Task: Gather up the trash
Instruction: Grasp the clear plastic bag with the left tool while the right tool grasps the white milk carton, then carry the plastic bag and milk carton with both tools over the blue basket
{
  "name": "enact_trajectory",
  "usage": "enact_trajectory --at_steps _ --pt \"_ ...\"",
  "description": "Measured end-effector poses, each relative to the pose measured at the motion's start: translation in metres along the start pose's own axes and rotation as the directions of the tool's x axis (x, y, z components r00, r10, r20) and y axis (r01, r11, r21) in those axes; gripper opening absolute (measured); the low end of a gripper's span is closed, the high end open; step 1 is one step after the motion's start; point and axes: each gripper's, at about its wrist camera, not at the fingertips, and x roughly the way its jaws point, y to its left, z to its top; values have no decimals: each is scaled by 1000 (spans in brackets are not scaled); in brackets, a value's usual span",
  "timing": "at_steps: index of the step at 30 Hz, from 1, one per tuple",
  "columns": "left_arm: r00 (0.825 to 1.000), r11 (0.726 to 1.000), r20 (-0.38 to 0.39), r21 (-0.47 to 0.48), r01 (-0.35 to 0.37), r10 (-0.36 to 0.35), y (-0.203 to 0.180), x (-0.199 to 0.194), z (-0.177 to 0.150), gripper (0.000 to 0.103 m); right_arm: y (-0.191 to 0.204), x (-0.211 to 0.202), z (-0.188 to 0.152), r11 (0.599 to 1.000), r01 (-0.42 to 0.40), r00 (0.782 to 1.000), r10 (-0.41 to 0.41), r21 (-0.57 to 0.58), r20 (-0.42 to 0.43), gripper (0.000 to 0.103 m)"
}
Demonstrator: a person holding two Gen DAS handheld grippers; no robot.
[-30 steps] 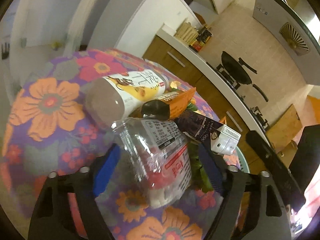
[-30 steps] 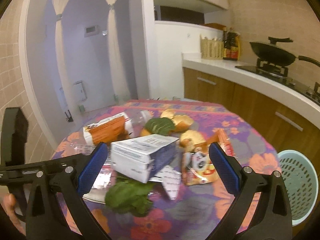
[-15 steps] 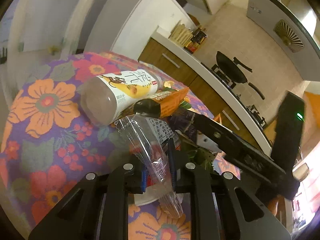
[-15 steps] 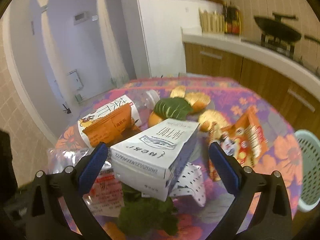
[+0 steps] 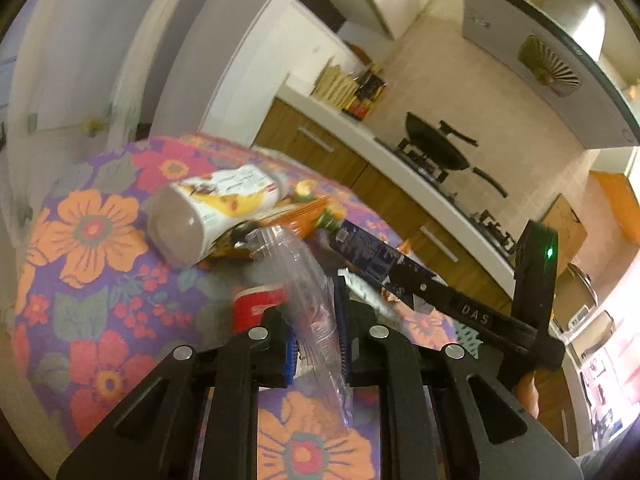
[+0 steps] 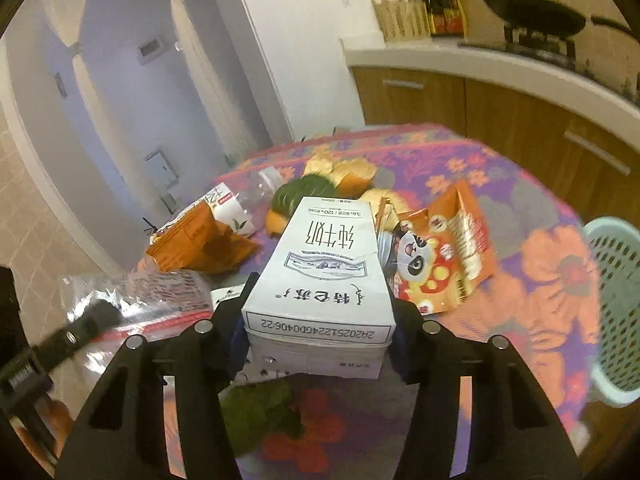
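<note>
My left gripper [image 5: 316,332] is shut on a clear plastic wrapper [image 5: 308,284] with a red label, held over the flowered tablecloth [image 5: 92,240]. My right gripper [image 6: 320,320] is shut on a white milk carton [image 6: 324,264] with black print, its jaws against both sides. The same wrapper shows in the right wrist view [image 6: 160,292], at the left. Behind lie a tea bottle [image 5: 216,208], an orange snack bag [image 6: 200,240], a panda snack bag [image 6: 436,256], orange peels [image 6: 348,172] and green leaves [image 6: 260,404].
A light green mesh basket [image 6: 616,308] stands off the table's right edge. A kitchen counter [image 6: 520,64] with a wok [image 6: 536,12] runs behind the table. The right gripper's body [image 5: 460,304] crosses the left wrist view.
My left gripper closed on the plastic wrapper and lifted it. My right gripper moved in around the milk carton and closed on it.
</note>
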Motion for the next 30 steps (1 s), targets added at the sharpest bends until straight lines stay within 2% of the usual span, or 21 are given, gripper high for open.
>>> enact_trajectory --at_steps 5,7,10,15,17,21,23,30 --pt "999 999 50 37 14 -15 -19 -12 7 9 -11 -29 -6 998 -18 999 21 -62 44 52" --pt "997 998 70 43 40 -43 -26 -15 9 8 -17 -43 -9 997 1 997 6 -82 78 52" --pt "994 996 90 65 56 -62 -37 -18 11 8 -27 -66 -19 993 -13 993 27 -118 116 52" --pt "989 992 104 83 95 -103 -51 -16 18 8 -43 -80 -36 990 -10 993 27 -142 118 52" --pt "991 992 106 101 75 -86 -58 -13 20 8 -45 -80 -39 988 -30 993 47 -153 108 52" --pt "990 990 120 126 57 -72 -69 -14 24 8 -43 -72 -43 974 -145 986 158 -177 61 52" --pt "990 989 129 139 46 -64 -74 -15 26 8 -34 -73 -47 964 -159 983 175 -211 58 52" --pt "985 984 150 168 57 -82 -96 -11 38 8 -34 -99 -38 953 -191 963 229 -236 146 52"
